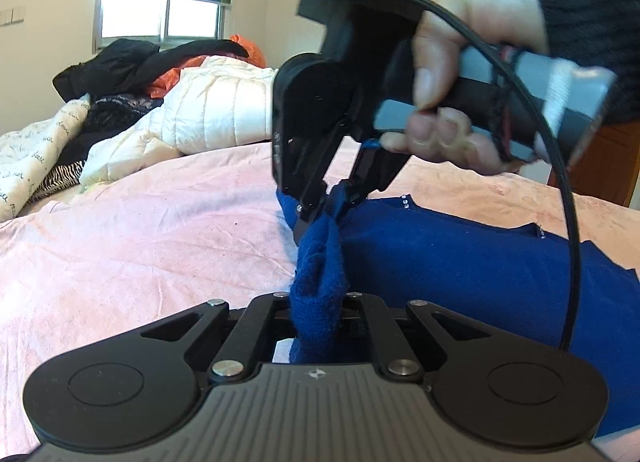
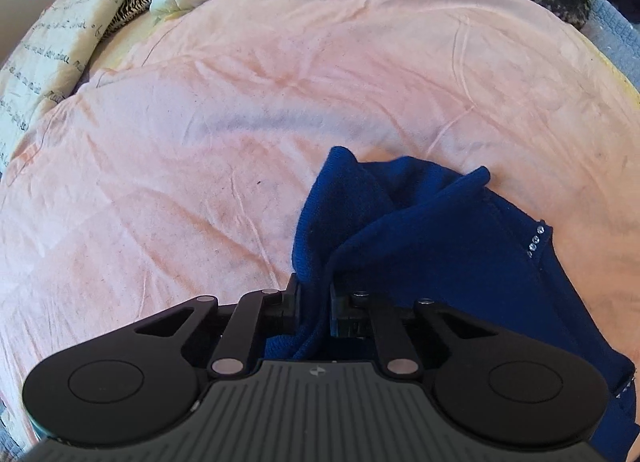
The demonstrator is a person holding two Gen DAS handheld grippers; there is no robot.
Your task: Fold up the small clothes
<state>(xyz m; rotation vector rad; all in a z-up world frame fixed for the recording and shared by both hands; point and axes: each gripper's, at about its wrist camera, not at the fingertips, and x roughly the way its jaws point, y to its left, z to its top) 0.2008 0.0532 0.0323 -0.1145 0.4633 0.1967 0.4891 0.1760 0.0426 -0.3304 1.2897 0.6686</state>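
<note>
Blue knit garment (image 1: 460, 262) spread on the pink bedsheet (image 1: 140, 242) toward the right, left gripper (image 1: 318, 318) jaws clamped on a bunched fold at its near left edge, right gripper (image 1: 326, 202) jaws pinching the same fold just beyond, white quilted jacket (image 1: 208, 110) far left

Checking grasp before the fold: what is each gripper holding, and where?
Both the left gripper and right gripper pinch one bunched edge of the dark blue knit garment.

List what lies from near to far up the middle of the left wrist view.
Left tongs shut on blue sweater → right tongs pinching the same fabric → pink bedspread → white puffer jacket → window.
</note>
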